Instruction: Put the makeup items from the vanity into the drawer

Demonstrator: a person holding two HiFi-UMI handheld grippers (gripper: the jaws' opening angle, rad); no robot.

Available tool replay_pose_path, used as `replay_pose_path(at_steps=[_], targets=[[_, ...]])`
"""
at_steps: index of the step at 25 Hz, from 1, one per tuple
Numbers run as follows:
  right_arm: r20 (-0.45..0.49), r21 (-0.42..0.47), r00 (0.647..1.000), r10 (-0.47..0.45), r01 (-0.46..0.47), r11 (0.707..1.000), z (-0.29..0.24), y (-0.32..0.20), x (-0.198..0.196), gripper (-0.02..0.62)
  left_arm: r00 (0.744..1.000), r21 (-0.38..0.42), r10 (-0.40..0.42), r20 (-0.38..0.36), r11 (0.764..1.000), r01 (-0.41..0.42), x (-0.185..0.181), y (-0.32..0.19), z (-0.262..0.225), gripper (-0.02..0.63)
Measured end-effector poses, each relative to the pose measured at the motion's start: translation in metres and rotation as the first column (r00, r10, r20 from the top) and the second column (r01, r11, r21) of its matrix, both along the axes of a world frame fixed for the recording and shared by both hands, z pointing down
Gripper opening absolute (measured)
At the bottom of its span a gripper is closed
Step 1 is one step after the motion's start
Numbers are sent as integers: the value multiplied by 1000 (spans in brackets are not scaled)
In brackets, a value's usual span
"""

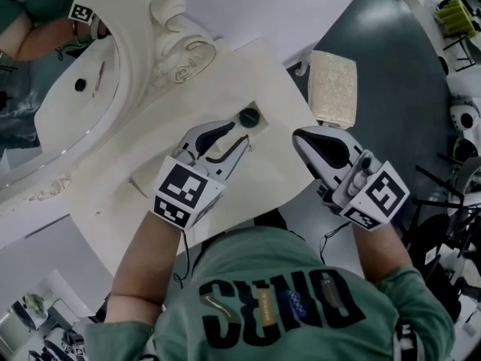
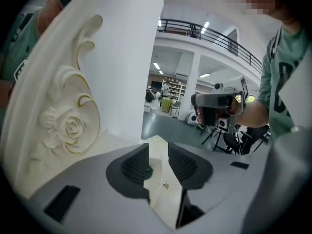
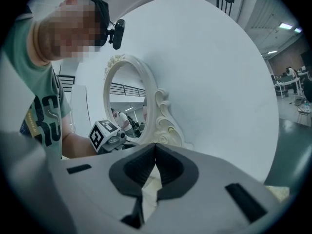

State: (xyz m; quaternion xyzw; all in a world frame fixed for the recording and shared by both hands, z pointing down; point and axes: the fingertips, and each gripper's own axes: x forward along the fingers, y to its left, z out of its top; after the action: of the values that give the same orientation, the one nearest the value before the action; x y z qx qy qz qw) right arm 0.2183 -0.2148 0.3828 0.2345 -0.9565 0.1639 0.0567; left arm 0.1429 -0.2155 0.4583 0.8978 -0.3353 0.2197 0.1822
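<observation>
Left tongs [image 2: 158,154] apart, right tongs [image 3: 155,151] together

Dark green round makeup item [image 1: 249,116] sitting alone on cream vanity top [image 1: 225,81], near its far edge, right of carved mirror frame [image 1: 169,28]. Item lying flat, round face up, resting on paler rectangular patch; tray or recess, cannot tell. Mirror glass [image 1: 60,119] reflecting dark round spot and thin reddish stick [image 1: 98,77]. Vanity top staying otherwise bare where showing.
</observation>
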Motion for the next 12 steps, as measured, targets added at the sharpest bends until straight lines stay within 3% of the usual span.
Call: replay_pose_path(at_steps=[6, 12], targets=[[7, 82, 998, -64, 63, 995, -54, 11, -45, 11, 985, 139, -155, -80, 976, 165, -72, 27, -86, 86], [25, 162, 988, -152, 146, 976, -112, 26, -116, 11, 939, 254, -315, -139, 905, 341, -163, 81, -159, 61]])
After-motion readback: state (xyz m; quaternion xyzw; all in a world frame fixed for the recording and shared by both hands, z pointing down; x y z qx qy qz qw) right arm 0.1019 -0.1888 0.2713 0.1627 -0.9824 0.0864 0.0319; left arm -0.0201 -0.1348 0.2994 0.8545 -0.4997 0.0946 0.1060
